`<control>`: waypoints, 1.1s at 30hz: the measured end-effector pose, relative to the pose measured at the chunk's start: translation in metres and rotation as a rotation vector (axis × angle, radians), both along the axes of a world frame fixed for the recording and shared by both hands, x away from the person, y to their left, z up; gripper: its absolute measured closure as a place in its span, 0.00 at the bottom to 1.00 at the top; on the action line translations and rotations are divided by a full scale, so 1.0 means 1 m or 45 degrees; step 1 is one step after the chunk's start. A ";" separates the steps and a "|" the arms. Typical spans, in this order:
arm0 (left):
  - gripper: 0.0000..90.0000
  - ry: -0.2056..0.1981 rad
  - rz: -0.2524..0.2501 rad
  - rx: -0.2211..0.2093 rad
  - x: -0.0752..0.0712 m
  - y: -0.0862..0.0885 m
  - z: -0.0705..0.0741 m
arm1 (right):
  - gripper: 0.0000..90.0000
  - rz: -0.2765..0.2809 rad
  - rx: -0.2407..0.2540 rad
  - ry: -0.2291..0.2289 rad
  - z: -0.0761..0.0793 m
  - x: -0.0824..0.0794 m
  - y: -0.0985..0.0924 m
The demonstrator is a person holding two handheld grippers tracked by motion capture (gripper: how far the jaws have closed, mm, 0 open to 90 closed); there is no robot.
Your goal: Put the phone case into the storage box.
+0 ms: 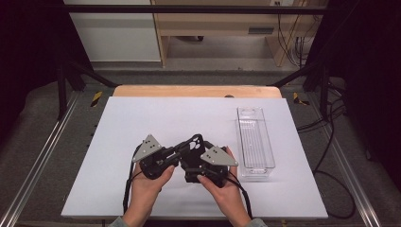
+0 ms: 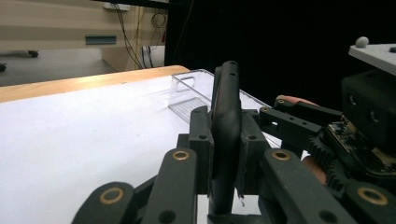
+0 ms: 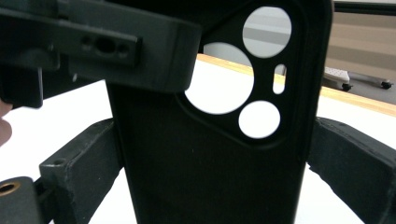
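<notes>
I hold a black phone case (image 1: 193, 145) between my two grippers, above the white counter (image 1: 142, 123), near its front edge and a little right of centre. My left gripper (image 1: 176, 152) has its jaws closed on the case across its thickness: in the left gripper view the case (image 2: 225, 135) stands edge-on and upright between the two pads, which press on its faces from either side. My right gripper (image 1: 193, 166) has its jaws set across the width of the case: in the right gripper view the case (image 3: 210, 158) stands broadside, and a pad bears on each long edge, left and right. The camera cut-out of the case shows there as three round holes and one short slot in the upper part, with the counter visible through them. My left gripper's body crosses the upper left corner of that view, in front of the case. In the high view the two grippers sit close together, each with its grey three-cornered plate on top, and my hands grip them from below. A clear plastic tray (image 1: 255, 142) lies on the counter to the right of the grippers, apart from them, its long side running away from me.
</notes>
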State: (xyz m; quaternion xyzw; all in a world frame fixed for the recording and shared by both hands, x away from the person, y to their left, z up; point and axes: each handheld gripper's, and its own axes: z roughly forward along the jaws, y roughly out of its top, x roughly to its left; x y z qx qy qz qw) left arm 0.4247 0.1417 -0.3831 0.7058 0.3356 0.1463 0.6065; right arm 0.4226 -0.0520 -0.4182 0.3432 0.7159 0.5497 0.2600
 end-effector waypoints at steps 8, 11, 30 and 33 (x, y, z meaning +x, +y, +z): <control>0.89 0.004 -0.003 0.001 -0.001 -0.003 -0.002 | 0.06 -0.016 0.066 0.015 0.002 0.000 0.000; 0.89 0.005 -0.002 0.000 0.000 -0.003 -0.003 | 0.07 -0.020 0.068 0.013 0.002 0.000 0.001; 0.89 0.014 -0.010 -0.008 -0.002 -0.003 -0.004 | 0.13 -0.001 0.039 0.019 0.002 -0.001 0.002; 0.88 0.030 -0.019 -0.024 -0.001 -0.003 -0.004 | 0.14 -0.003 0.041 0.027 0.003 -0.001 0.002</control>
